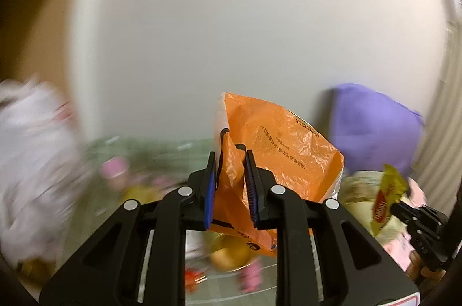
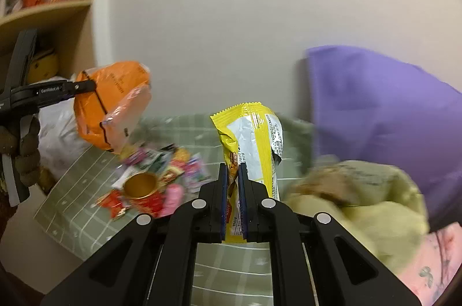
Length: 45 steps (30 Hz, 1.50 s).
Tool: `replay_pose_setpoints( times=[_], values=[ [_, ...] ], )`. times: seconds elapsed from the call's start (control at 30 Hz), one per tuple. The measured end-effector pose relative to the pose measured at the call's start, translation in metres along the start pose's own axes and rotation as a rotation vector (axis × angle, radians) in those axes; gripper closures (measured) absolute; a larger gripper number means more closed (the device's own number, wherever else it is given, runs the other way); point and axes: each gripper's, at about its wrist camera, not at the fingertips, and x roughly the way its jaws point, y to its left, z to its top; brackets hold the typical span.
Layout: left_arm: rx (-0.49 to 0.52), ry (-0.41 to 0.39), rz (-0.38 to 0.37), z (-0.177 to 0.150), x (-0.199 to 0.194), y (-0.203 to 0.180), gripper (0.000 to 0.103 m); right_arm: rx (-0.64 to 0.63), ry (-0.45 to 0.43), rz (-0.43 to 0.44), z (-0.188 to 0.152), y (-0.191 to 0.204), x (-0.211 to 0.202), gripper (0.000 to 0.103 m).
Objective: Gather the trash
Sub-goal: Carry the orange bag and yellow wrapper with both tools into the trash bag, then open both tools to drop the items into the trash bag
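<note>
My left gripper (image 1: 230,158) is shut on a crumpled orange plastic bag (image 1: 277,150), held up in front of a pale wall. From the right wrist view the same gripper (image 2: 86,86) and orange bag (image 2: 115,103) hang at the left, above the table. My right gripper (image 2: 231,171) is shut on an empty yellow snack wrapper (image 2: 254,144) that stands upright between its pads. The left wrist view shows that wrapper (image 1: 385,199) at the right. On the green checked cloth (image 2: 86,207) lies a pile of small wrappers (image 2: 173,170) around a gold-rimmed red cup (image 2: 141,186).
A purple cushion (image 2: 375,109) leans on the wall at the right, with a yellow-green soft thing (image 2: 361,205) and pink fabric (image 2: 439,262) below it. A white plastic bag (image 2: 55,138) sits at the left. Shelves (image 2: 43,11) with red packets stand behind.
</note>
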Motion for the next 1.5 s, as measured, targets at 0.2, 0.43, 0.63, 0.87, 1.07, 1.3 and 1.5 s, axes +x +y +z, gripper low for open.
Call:
replay_pose_setpoints(
  times=[0.2,0.43,0.63,0.87,1.07,1.3,1.5],
  values=[
    [0.138,0.049,-0.278,0.022,0.066,-0.117,0.085,0.053,-0.054,-0.192,0.012,-0.075,-0.045,0.094],
    [0.383,0.130,-0.477,-0.011,0.148,-0.269,0.084,0.127,-0.079,-0.332,0.013,-0.140,-0.079,0.094],
    [0.595,0.362,-0.473,-0.084,0.211,-0.318,0.084,0.203,-0.057,-0.325,0.001,-0.178,-0.068,0.094],
    [0.628,0.497,-0.463,-0.106,0.211,-0.289,0.085,0.297,0.007,-0.115,-0.017,-0.196,-0.001,0.094],
    [0.490,0.516,-0.512,-0.081,0.218,-0.260,0.080,0.301,0.183,-0.027,-0.043,-0.187,0.056,0.094],
    [0.517,0.521,-0.533,-0.085,0.224,-0.274,0.079,0.294,0.295,-0.097,-0.067,-0.189,0.072,0.094],
    [0.437,0.547,-0.578,-0.075,0.249,-0.274,0.072,0.251,0.306,-0.156,-0.075,-0.184,0.067,0.094]
  ],
)
